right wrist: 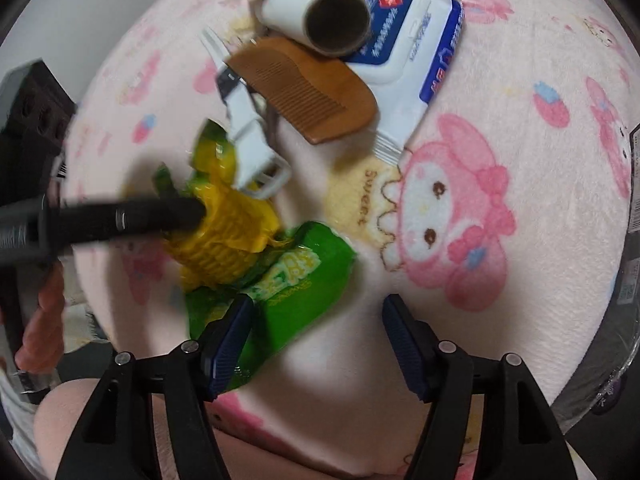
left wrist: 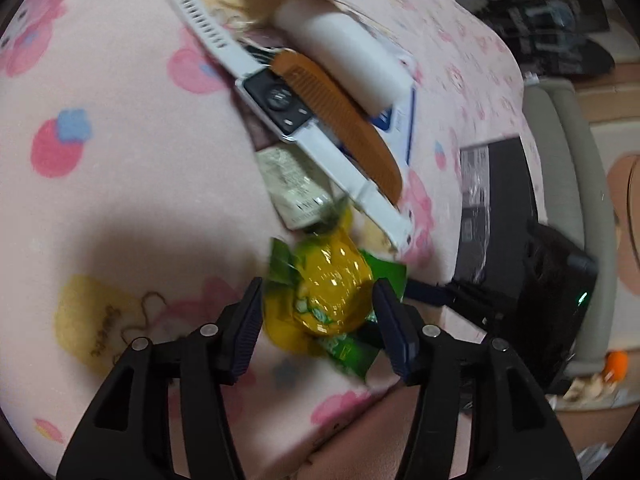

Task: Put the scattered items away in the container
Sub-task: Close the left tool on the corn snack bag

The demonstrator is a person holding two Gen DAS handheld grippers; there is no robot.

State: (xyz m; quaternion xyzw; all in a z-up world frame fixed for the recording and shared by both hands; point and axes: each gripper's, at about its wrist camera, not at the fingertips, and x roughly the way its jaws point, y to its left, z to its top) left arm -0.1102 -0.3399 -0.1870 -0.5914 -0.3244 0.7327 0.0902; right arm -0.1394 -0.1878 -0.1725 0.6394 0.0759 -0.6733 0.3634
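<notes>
A yellow-and-green corn packet (left wrist: 332,284) lies on the pink blanket between my left gripper's (left wrist: 320,312) open fingers, which stand on either side of it without clearly pressing it. In the right wrist view the same packet (right wrist: 228,236) shows with the left gripper's black finger (right wrist: 132,216) against it. My right gripper (right wrist: 316,344) is open and empty, with its left finger over the packet's green end (right wrist: 296,280). Beyond lie a white smartwatch (left wrist: 276,100), a wooden comb (right wrist: 304,88), a white roll (right wrist: 320,16) and a wet-wipes pack (right wrist: 420,52).
A pink cartoon blanket (right wrist: 500,140) covers the surface. A small printed packet (left wrist: 292,184) lies under the watch strap. A clear plastic-wrapped container edge (right wrist: 624,280) is at the right. A black box (left wrist: 492,216) and the other gripper's black body (left wrist: 552,284) sit past the blanket's right edge.
</notes>
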